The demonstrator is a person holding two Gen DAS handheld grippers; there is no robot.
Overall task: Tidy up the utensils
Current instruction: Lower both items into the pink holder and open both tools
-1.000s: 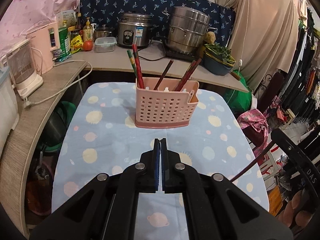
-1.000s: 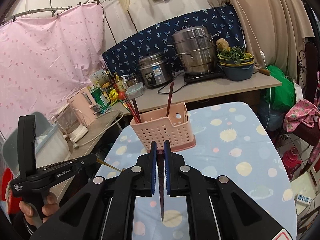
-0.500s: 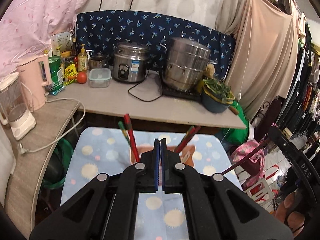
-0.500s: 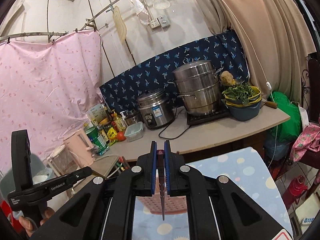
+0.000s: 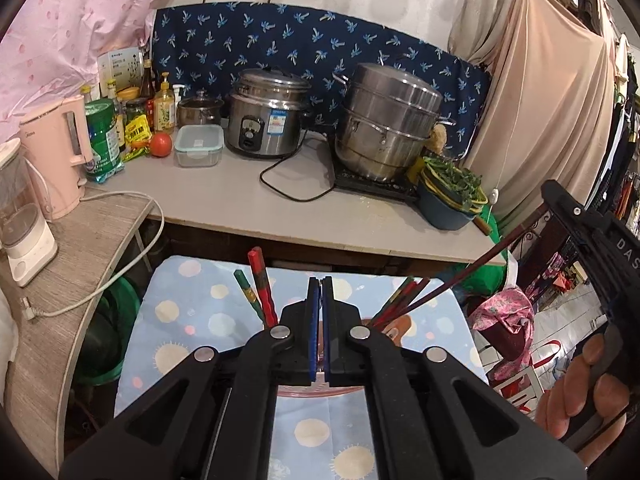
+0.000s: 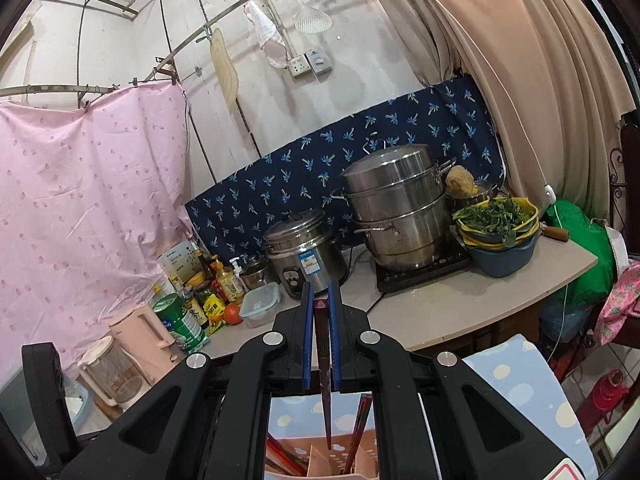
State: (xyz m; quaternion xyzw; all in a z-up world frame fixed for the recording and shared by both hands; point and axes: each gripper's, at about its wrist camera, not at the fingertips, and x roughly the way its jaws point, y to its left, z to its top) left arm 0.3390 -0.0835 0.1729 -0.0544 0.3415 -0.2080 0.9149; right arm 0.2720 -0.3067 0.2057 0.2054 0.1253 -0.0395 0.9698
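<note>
1. Right gripper [image 6: 323,344]: jaws pinching a dark chopstick [image 6: 326,404] near its thick end, tip pointing down at the pink holder [image 6: 320,462] directly below; held near upright, probably so the tip can drop straight into a compartment

2. In the left view, same chopstick [image 5: 476,270] seen slanting down from the right gripper toward the right side of the holder, tip close to the sticks already there; whether it has entered the holder cannot be told

3. Left gripper [image 5: 321,332]: jaws pressed together on nothing, hovering just short of the holder, most of which hides behind them; likely parked clear so as not to block the drop

4. Holder standing on the dotted blue cloth [image 5: 192,320] over the bench, with a red and green pair of chopsticks [image 5: 260,288] leaning left in one section and several reddish ones [image 5: 400,296] fanned to the right in another; sorted upright, thick ends up, for easy grabbing

5. Judged as the insertion step: needs a straight lowering, then spreading the jaws; risk of the tip catching a divider or knocking the leaning sticks

6. Behind, a counter with a rice cooker [image 5: 268,116] and a steamer pot [image 5: 386,120], not involved
</note>
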